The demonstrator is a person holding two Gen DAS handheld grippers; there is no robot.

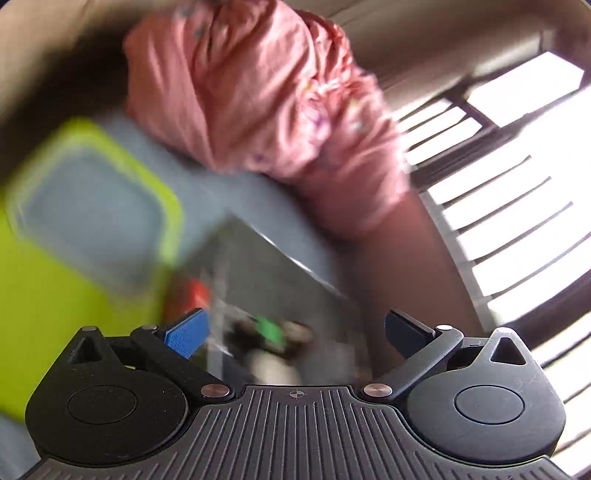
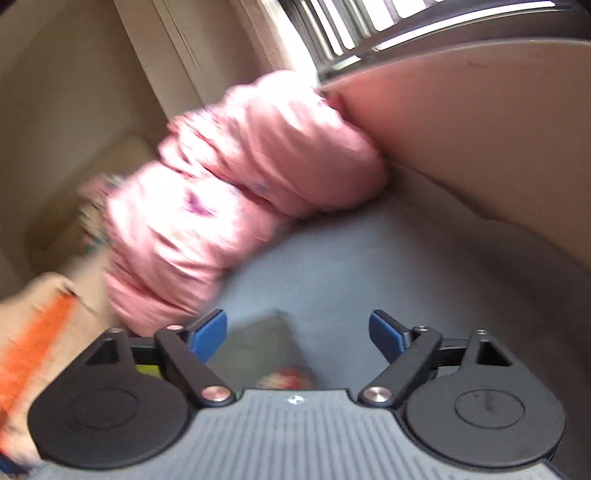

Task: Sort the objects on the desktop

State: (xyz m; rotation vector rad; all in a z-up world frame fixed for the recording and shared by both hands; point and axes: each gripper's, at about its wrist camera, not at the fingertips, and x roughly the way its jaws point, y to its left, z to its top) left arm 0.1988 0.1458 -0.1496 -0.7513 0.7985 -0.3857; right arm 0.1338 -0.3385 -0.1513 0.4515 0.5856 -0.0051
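Left wrist view: your left tongs (image 1: 295,328) gape wide, holding nothing.
Right tongs (image 2: 297,330) equally wide; pink cloth (image 2: 221,199) beyond the clear box (image 2: 258,350) on the desk (image 2: 351,266).

A window with dark horizontal bars (image 1: 491,206) is seen at the right of the left wrist view, and strong daylight is let through between the bars. The same barred window (image 2: 354,33) is glimpsed at the top of the right wrist view. A plain beige wall (image 2: 74,81) is shown at the left there (much is smeared by motion blur). A blue-grey cloth-covered surface (image 2: 351,266) is spread below, and a broad beige curved panel (image 2: 480,122) is set beside it.
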